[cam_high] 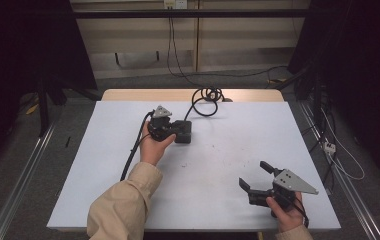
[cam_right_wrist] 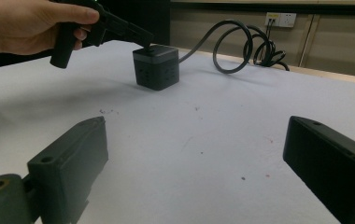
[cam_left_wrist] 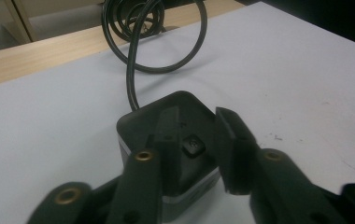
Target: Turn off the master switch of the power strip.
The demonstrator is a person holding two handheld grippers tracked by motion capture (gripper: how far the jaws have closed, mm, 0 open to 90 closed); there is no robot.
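Here the right tool (cam_high: 254, 177) rests spread wide and idle on the near white worktop (cam_high: 228, 150). Farther off, the left tool (cam_left_wrist: 199, 140), partly released, hovers over the black cube-shaped power socket (cam_left_wrist: 175, 135) by its top button; pressing it probably needs one tip lowered straight.

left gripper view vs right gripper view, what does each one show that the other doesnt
Left gripper view: the button on top of the power cube, between the fingers of the left gripper. Right gripper view: the cube's side sockets, the hand reaching over it, a wall outlet, and the right gripper, open wide. Both: the cube, its coiled cable, the white table.
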